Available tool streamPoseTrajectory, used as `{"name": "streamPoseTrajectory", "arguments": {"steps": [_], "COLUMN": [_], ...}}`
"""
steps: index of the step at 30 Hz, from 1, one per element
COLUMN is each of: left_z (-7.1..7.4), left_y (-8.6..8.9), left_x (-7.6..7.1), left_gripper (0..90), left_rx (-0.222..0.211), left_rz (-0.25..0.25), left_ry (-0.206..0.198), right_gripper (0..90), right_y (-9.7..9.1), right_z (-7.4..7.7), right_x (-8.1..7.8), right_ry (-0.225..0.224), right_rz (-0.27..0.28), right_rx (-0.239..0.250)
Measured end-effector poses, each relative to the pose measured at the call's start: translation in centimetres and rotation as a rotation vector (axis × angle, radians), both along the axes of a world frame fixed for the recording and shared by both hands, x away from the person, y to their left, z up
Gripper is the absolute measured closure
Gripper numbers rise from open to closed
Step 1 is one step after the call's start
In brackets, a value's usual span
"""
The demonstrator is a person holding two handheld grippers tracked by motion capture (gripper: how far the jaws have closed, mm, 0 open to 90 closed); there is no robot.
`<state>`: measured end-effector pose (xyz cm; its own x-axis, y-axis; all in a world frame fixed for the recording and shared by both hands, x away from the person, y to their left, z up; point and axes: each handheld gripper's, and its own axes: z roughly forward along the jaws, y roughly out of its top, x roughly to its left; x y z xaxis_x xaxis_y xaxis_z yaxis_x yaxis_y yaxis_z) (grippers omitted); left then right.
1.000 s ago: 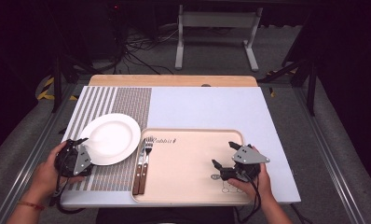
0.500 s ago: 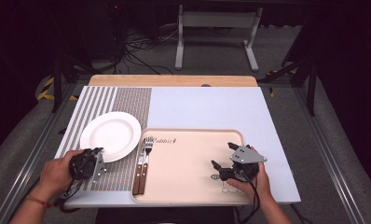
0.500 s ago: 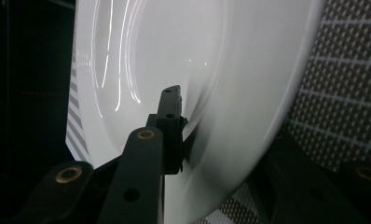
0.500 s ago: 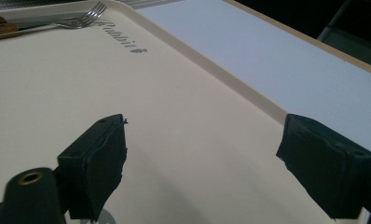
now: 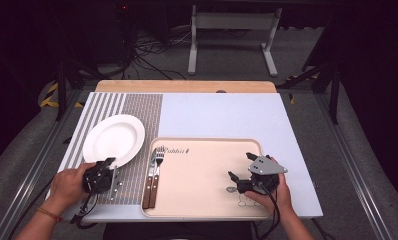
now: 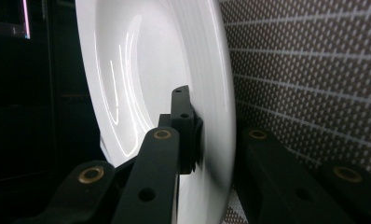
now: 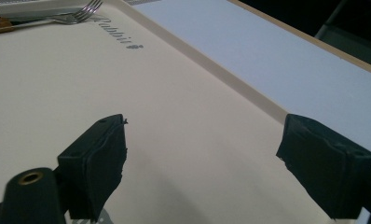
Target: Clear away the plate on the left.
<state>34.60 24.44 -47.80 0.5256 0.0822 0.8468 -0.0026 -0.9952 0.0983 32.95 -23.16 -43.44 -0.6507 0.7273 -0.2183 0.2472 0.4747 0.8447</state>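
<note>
The left tool [image 5: 107, 172] has just been closing its jaws on the near rim of the white plate [image 5: 114, 139], which lies at the left of the frame on the striped mat [image 5: 139, 115] beside the tray [image 5: 207, 172]; in the left gripper view one pad [image 6: 186, 126] sits on the rim's upper face, the other under it. To do this well I'd judge the bite should be deep and firm before any lift — a thin rim slips; raise it level. The left hand [image 5: 69, 182] lies low, turned on its side; the right tool [image 5: 239, 181] hangs wide open over the tray — holding nothing.
</note>
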Motion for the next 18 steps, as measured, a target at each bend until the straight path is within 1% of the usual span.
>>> {"name": "streamPoseTrajectory", "arguments": {"steps": [1, 2, 3, 4, 5, 6, 7, 9, 10, 11, 13, 14, 15, 17, 18], "left_z": [0.0, -0.2, 0.0, 0.1, 0.3, 0.3, 0.3, 0.3, 0.3, 0.5, 0.5, 0.6, 0.8, 1.0, 1.2], "left_y": [-0.1, -0.1, -0.3, -0.4, -0.5, -0.5, -0.5, -0.6, -0.5, -0.5, -0.5, -0.5, -0.5, -0.4, -0.4], "left_x": [0.0, -0.1, -0.2, -0.3, -0.3, -0.3, -0.4, -0.4, -0.4, -0.4, -0.4, -0.4, -0.5, -0.6, -0.6], "left_gripper": [82.1, 82.2, 82.2, 82.3, 82.3, 82.3, 82.3, 82.3, 82.3, 82.3, 82.3, 82.3, 82.3, 82.4, 82.3], "left_rx": [-0.003, -0.028, -0.002, -0.011, -0.007, -0.019, -0.023, -0.012, -0.020, -0.014, -0.022, -0.016, -0.014, -0.045, -0.049], "left_rz": [-0.005, 0.005, -0.006, -0.001, 0.003, 0.002, 0.009, 0.007, 0.017, 0.009, 0.017, 0.010, 0.015, 0.016, 0.016], "left_ry": [-0.012, -0.018, -0.045, -0.058, -0.056, -0.061, -0.068, -0.073, -0.074, -0.072, -0.073, -0.083, -0.084, -0.080, -0.088], "right_gripper": [15.4, 15.4, 15.4, 15.4, 15.4, 15.4, 15.4, 15.4, 15.4, 15.4, 15.4, 15.4, 15.4, 15.4, 15.4], "right_y": [0.0, 0.0, 0.0, 0.0, 0.0, -0.1, -0.1, -0.1, 0.0, 0.0, 0.0, -0.1, -0.1, -0.1, -0.1], "right_z": [0.0, 0.0, 0.0, 0.1, 0.1, 0.1, 0.1, 0.1, 0.2, 0.2, 0.2, 0.2, 0.2, 0.2, 0.2], "right_x": [0.0, 0.0, 0.0, 0.0, 0.0, 0.0, 0.0, -0.1, -0.1, -0.1, -0.1, -0.1, -0.1, -0.1, 0.0], "right_ry": [-0.001, -0.002, -0.001, -0.002, -0.004, -0.006, -0.007, -0.007, -0.009, -0.011, -0.012, -0.013, -0.015, -0.014, -0.012], "right_rz": [0.000, -0.001, -0.001, -0.002, -0.003, -0.003, -0.003, -0.002, -0.002, -0.001, -0.002, -0.002, -0.004, -0.007, -0.007], "right_rx": [-0.002, -0.005, -0.004, -0.005, -0.004, -0.004, -0.003, -0.004, -0.005, -0.005, -0.005, -0.005, -0.003, 0.001, 0.000]}}
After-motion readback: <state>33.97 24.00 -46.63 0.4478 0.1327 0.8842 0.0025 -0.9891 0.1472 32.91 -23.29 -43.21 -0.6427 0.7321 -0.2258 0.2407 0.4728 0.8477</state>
